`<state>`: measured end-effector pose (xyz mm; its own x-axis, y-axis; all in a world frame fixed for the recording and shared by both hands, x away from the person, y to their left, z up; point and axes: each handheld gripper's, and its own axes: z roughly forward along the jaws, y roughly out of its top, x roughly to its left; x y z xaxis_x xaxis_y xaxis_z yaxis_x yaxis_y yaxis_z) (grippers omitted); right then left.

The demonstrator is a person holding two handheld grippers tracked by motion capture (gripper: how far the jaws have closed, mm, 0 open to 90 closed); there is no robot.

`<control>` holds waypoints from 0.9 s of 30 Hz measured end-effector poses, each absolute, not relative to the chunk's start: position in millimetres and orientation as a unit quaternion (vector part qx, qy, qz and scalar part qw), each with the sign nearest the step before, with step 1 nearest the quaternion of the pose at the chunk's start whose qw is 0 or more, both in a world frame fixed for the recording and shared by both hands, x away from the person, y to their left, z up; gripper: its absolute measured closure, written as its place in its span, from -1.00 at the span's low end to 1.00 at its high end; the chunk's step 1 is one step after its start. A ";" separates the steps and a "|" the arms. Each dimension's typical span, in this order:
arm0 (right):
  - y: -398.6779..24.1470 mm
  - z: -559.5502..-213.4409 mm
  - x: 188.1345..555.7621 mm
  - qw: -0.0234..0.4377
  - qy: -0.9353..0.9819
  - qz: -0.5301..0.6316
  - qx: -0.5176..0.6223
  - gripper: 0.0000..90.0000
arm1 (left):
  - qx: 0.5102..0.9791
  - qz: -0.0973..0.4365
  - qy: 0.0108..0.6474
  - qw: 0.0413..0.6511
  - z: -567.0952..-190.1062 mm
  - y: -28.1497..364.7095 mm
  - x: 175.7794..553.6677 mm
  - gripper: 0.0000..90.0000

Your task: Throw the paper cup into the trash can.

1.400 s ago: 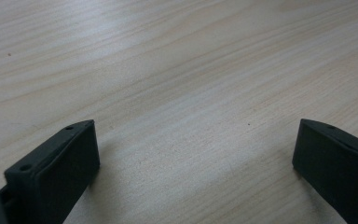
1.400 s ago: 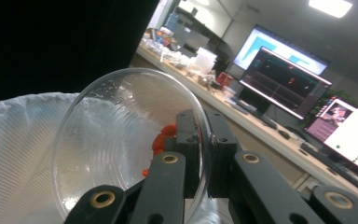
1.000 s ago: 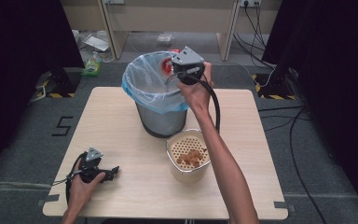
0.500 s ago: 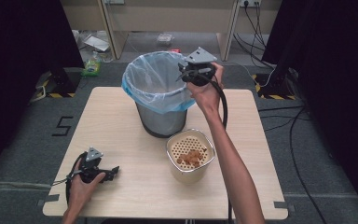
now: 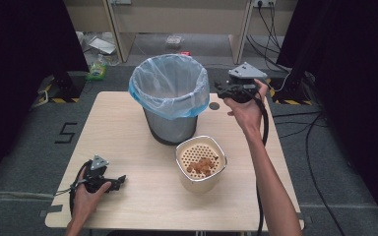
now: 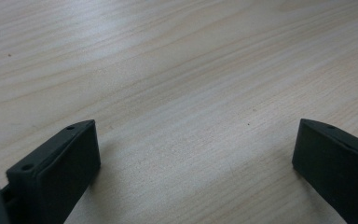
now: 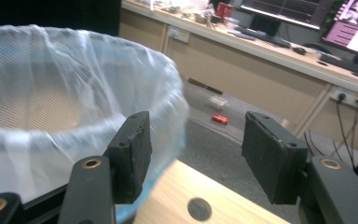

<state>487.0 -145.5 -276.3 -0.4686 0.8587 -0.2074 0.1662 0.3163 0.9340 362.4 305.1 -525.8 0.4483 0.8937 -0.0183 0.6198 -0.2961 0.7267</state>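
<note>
High view: a lined bin [image 5: 170, 101] stands at the far middle of the pale wooden counter [image 5: 128, 142], and a cream perforated basket [image 5: 201, 164] sits just in front of it, holding a small heap of brownish scraps [image 5: 200, 165] (too small to identify). The scraps look light and crumbly, likely to slip from a pinch, so the stiff basket rim seems the surer place to take hold. The bin's thin plastic liner [image 5: 150, 98] is soft and would tear or pull loose if snagged; what is in the bin cannot be told. The right gripper [image 5: 222, 90] hangs beside the bin's rim, the left gripper [image 5: 119, 180] rests on the near left corner.

Left gripper view: its jaws stand wide apart over bare wood, holding nothing.

Right gripper view: the jaws are spread and empty, the liner's rim [image 7: 135, 70] just behind the left one, a dark round hole [image 7: 198, 209] in the counter below.
</note>
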 end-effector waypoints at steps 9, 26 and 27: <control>-182.8 -297.6 466.6 0.371 0.716 0.458 0.374 -0.09 | 0.780 0.200 0.485 0.341 -525.7 305.2 362.4 -1.00; -222.3 -371.0 429.2 0.338 0.728 0.430 0.413 -0.13 | 0.780 0.201 0.485 0.341 -525.7 305.1 362.3 -1.00; -224.3 -375.6 427.6 0.336 0.729 0.428 0.415 -0.14 | 0.780 0.201 0.485 0.341 -525.7 305.1 362.3 -1.00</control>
<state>427.6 -224.3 -375.6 -0.4296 0.8929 -0.1349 0.3164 0.2888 0.9036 362.3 305.1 -525.7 0.4489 0.8934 -0.0173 0.6200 -0.2974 0.7260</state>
